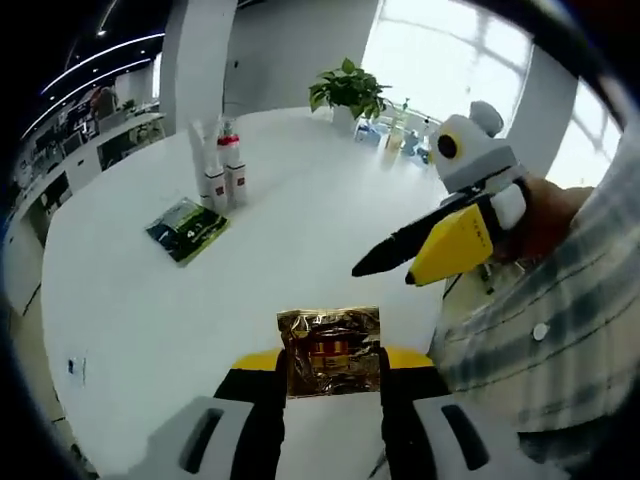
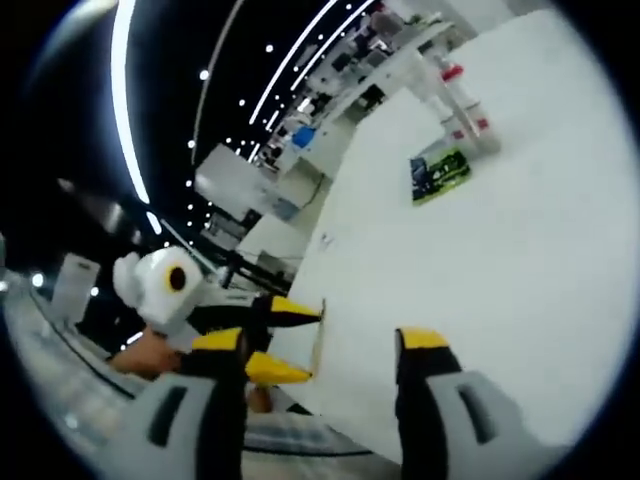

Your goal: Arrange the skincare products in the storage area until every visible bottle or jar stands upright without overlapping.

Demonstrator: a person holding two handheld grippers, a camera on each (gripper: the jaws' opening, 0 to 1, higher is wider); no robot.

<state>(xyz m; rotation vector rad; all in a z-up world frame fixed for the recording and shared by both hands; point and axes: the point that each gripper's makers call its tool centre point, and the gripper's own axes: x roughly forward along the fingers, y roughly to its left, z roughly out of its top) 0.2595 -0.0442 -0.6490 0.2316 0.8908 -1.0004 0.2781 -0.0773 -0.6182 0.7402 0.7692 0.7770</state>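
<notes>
In the left gripper view, at about ten o'clock from the centre, we see a green packet (image 1: 187, 229) lying flat on the white table (image 1: 120, 300). Just beside it toward eleven o'clock stand the skincare bottles (image 1: 226, 170), upright and clustered, white with red bands. A potted plant (image 1: 349, 93) sits at one o'clock near the far rim, with small blurred items beside it. At six o'clock our left gripper (image 1: 332, 385) is clamped on a gold foil sachet (image 1: 331, 350), pinched between its two jaws. At three o'clock the right gripper (image 1: 405, 262) comes in, its jaws together, held by a hand (image 1: 545, 220) with a plaid sleeve (image 1: 560, 340) below it.

In the right gripper view, the left gripper (image 2: 300, 340) shows at eight o'clock at the table's edge. At six o'clock we see the right gripper's own jaws standing apart, nothing between them. The packet (image 2: 440, 173) and bottles (image 2: 462, 105) lie at one o'clock, well apart from both grippers.
</notes>
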